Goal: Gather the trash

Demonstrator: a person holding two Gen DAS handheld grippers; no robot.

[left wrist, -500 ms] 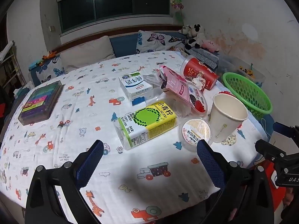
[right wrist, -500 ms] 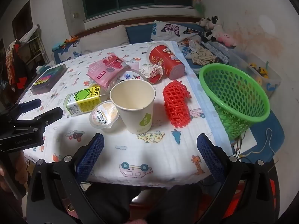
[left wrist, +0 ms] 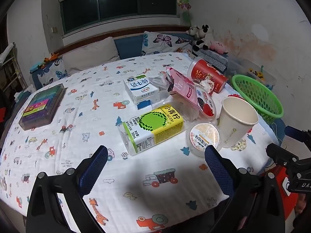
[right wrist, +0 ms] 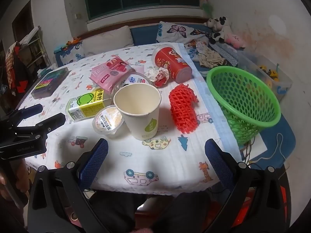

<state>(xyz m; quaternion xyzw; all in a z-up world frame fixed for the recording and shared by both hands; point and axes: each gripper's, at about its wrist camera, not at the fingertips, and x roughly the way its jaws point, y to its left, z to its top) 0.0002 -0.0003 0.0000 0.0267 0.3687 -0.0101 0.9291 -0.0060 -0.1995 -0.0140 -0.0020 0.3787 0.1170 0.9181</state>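
Left gripper [left wrist: 155, 156] fingers wide (holding nothing); right gripper [right wrist: 156, 150] likewise.

From my remote seat I read "小青柠" and "300mL" on the yellow-green drink carton [left wrist: 153, 128] lying just left of the upright paper cup [left wrist: 236, 121], "纯牛奶" on the white milk carton [left wrist: 141, 89] behind it, and "26%" on the pink packet [right wrist: 110, 72].
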